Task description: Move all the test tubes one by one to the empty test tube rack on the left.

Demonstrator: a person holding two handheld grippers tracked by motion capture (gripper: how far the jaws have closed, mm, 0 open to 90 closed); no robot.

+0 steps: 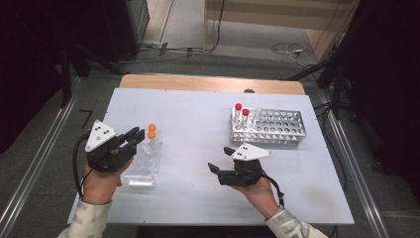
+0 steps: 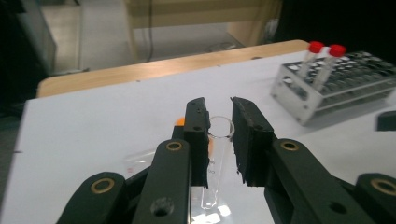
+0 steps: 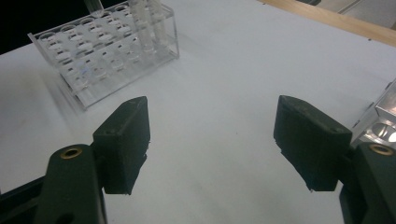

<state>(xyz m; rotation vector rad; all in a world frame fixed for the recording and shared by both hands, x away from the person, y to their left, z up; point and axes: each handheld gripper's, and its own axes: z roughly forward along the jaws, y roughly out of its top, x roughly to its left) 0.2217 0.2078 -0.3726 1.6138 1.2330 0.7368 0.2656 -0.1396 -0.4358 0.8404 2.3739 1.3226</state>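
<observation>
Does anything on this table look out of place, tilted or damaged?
Nothing stands out. The clear rack and metal rack sit flat, the red-capped tubes stand upright, and the left gripper holds an uncapped tube intact.

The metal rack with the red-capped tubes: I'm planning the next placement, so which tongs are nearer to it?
Right. The right tongs hover just in front of the metal rack; the left tongs are across the table, gripping a clear tube.

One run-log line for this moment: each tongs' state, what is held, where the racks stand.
left tongs: shut on clear tube | right tongs: open, nothing held | clear rack: by left tongs | metal rack: two red-capped tubes
</observation>
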